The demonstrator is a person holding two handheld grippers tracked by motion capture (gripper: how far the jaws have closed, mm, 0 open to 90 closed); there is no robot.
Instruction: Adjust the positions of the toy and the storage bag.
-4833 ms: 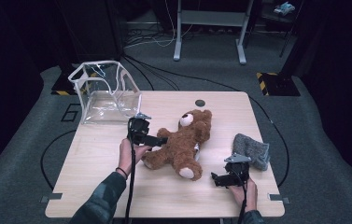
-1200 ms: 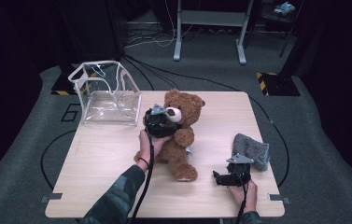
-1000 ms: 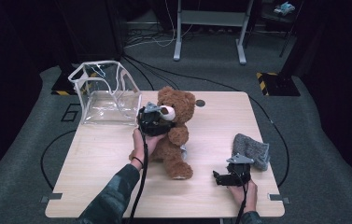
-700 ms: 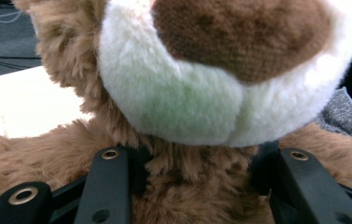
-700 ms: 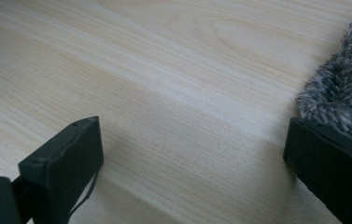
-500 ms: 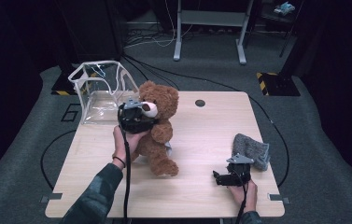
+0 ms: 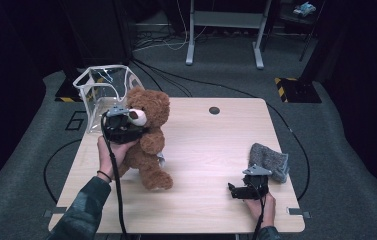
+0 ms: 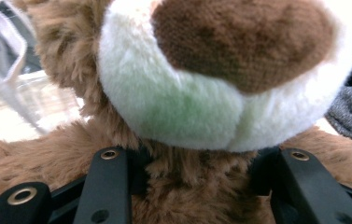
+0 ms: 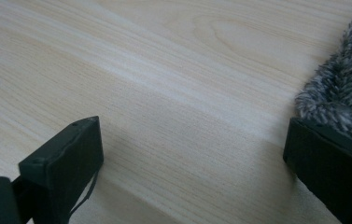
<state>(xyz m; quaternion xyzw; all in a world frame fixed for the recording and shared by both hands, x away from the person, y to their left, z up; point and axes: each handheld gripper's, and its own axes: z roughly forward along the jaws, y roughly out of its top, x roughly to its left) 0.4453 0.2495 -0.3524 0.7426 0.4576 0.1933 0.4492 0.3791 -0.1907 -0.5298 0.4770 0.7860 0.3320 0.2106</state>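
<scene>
Black right gripper (image 7: 237,190): jaws wide open, empty, resting on table (image 7: 211,150) beside grey cloth (image 7: 270,160). Left gripper (image 7: 126,127): clamped on bear (image 7: 146,135) at the neck, holding it upright by the clear bag (image 7: 101,90). Advice: grip firmly, raise the feet above the bag's rim, lower straight in.

A brown teddy bear (image 7: 148,135) with a white muzzle and dark brown nose was seen. The left gripper (image 7: 121,127) and right gripper (image 7: 248,187) were black, each topped by a grey plate. A mottled grey fuzzy cloth (image 7: 269,160) was noted. The table (image 7: 211,145) was pale wood-grained. The clear plastic bag (image 7: 103,90) was edged in white.
</scene>
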